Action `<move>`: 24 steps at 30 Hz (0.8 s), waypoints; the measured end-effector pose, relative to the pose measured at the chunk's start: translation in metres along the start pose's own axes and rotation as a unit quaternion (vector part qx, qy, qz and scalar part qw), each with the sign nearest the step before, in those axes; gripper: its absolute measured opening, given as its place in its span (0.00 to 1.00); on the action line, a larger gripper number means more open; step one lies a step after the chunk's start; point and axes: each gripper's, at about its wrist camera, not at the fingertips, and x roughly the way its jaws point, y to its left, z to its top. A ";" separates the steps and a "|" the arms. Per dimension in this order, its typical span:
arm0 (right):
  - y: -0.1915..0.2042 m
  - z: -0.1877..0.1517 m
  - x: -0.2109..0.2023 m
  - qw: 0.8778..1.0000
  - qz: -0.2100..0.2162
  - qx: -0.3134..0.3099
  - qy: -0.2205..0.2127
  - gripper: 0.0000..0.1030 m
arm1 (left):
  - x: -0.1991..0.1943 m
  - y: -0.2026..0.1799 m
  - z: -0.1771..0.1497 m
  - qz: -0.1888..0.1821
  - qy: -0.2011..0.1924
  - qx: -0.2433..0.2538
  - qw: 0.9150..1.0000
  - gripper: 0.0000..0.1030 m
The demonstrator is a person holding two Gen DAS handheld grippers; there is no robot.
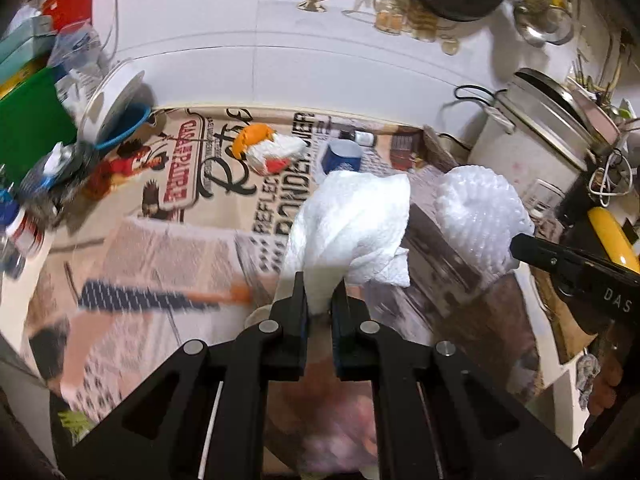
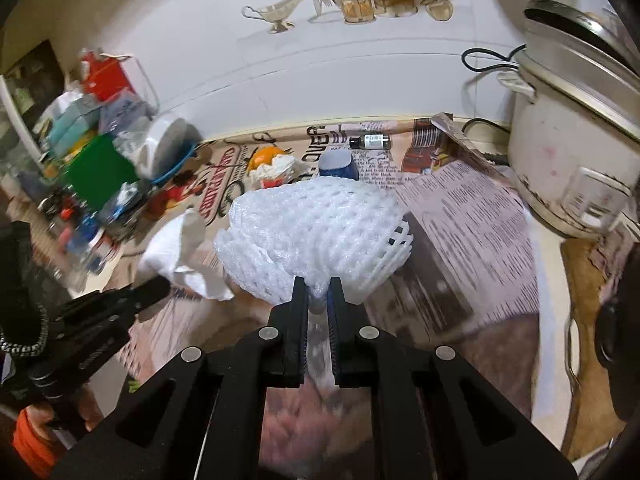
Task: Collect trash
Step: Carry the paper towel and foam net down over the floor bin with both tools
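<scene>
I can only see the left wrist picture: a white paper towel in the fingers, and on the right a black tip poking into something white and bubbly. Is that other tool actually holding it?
Observer: Yes. The right wrist view shows the foam net pinched between both fingers of the right gripper.
Operator: Who is holding my tool?
Observer: A hand with an orange cuff at the wrist grips the left gripper.
Operator: What is behind the blue cup?
Observer: A small dark bottle with a pale label, lying on its side by the wall.
</scene>
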 end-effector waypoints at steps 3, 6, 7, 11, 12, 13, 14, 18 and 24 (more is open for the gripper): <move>0.001 -0.017 -0.016 1.000 0.004 -0.005 0.003 0.08 | -0.017 -0.015 -0.020 -0.007 0.006 -0.006 1.000 0.08; 0.003 -0.036 -0.033 1.000 0.010 0.002 0.001 0.08 | -0.035 -0.023 -0.038 -0.013 0.008 -0.001 1.000 0.08; 0.007 -0.044 -0.039 1.000 0.010 0.005 -0.001 0.08 | -0.039 -0.025 -0.043 -0.015 0.008 0.002 1.000 0.08; 0.016 -0.069 -0.058 1.000 0.000 0.017 -0.009 0.08 | -0.060 -0.025 -0.065 -0.017 0.007 0.022 1.000 0.08; 0.021 -0.078 -0.062 1.000 -0.004 0.023 -0.010 0.08 | -0.067 -0.023 -0.072 -0.019 0.006 0.030 0.999 0.08; 0.025 -0.085 -0.066 1.000 -0.008 0.027 -0.013 0.08 | -0.072 -0.022 -0.077 -0.021 0.004 0.037 0.999 0.08; 0.031 -0.093 -0.070 0.999 -0.012 0.032 -0.016 0.08 | -0.079 -0.018 -0.084 -0.024 0.000 0.045 0.999 0.08; 0.059 -0.128 -0.083 0.998 -0.034 0.050 -0.024 0.08 | -0.109 -0.002 -0.113 -0.040 -0.008 0.063 0.997 0.08; 0.103 -0.183 -0.092 0.996 -0.046 0.066 -0.024 0.08 | -0.150 0.033 -0.166 -0.038 0.003 0.069 0.997 0.08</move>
